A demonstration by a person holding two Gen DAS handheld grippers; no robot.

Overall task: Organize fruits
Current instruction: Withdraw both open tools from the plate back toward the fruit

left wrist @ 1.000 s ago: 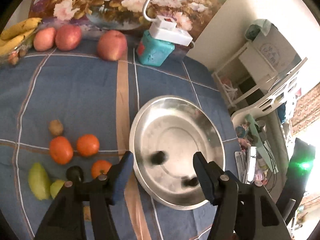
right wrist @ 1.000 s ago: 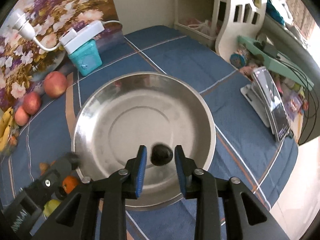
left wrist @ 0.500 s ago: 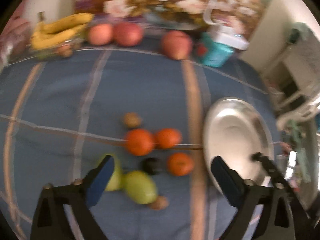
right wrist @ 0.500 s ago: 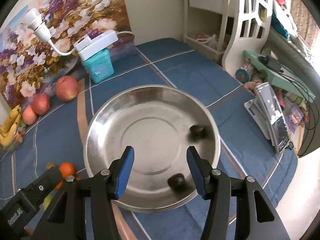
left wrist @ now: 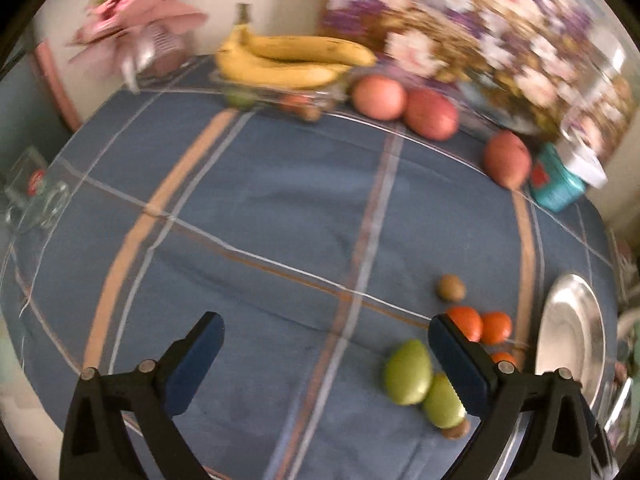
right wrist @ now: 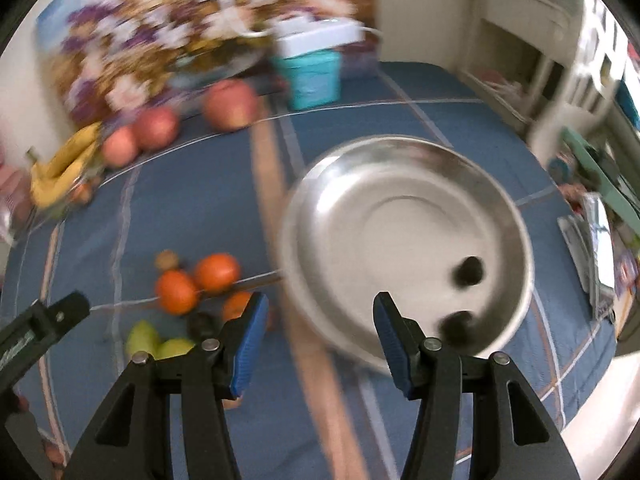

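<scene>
left gripper (left wrist: pixel 326 354) wide open, empty, over the blue cloth (left wrist: pixel 280 208) | right gripper (right wrist: pixel 318 334) open, empty, at the steel bowl (right wrist: pixel 404 160) rim

Blue plaid tablecloth (left wrist: pixel 280 208) with tan stripes, orange tangerines (right wrist: pixel 196 280), green mangoes (left wrist: pixel 408 372), silver bowl (right wrist: pixel 400 168), yellow bananas (left wrist: pixel 288 60)

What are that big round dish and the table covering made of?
The dish looks like polished metal, probably stainless steel: silvery, shiny, with bright reflections across its rim. The table covering looks like woven fabric, matte blue with tan and white stripes, and shows soft creases.
</scene>
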